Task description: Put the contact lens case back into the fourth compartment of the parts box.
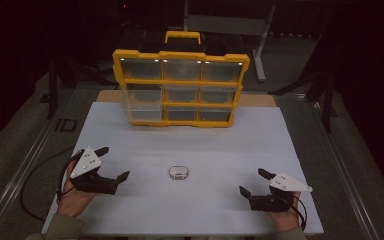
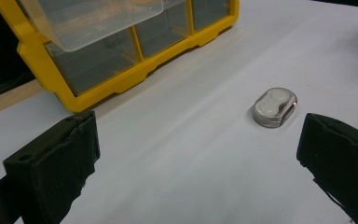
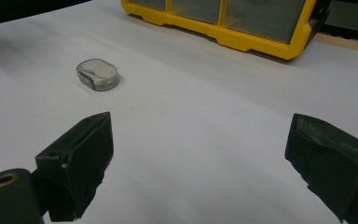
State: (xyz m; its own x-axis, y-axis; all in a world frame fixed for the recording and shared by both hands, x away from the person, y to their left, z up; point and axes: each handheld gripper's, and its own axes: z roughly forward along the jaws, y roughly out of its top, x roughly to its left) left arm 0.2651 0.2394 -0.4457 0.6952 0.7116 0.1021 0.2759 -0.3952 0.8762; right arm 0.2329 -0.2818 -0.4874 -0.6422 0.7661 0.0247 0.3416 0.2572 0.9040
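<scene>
high view: left tool (image 1: 113, 162) and right tool (image 1: 254, 181) rest low at the near desk (image 1: 130, 130) corners, both spread wide and empty, likely ready to start.
case (image 1: 178, 172): lies flat midway between them, untouched.
organizer (image 1: 180, 88): stands upright behind, one drawer (image 2: 93, 21) tipped out.

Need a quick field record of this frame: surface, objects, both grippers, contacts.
surface: white tabletop sheet
organizer: yellow plastic organizer with clear drawers, at far edge, one left-column drawer pulled out
small item: small clear oval plastic case, white inside, lying flat mid-table between the grippers
left gripper: open, empty
right gripper: open, empty
contacts: neither gripper touches the case
</scene>
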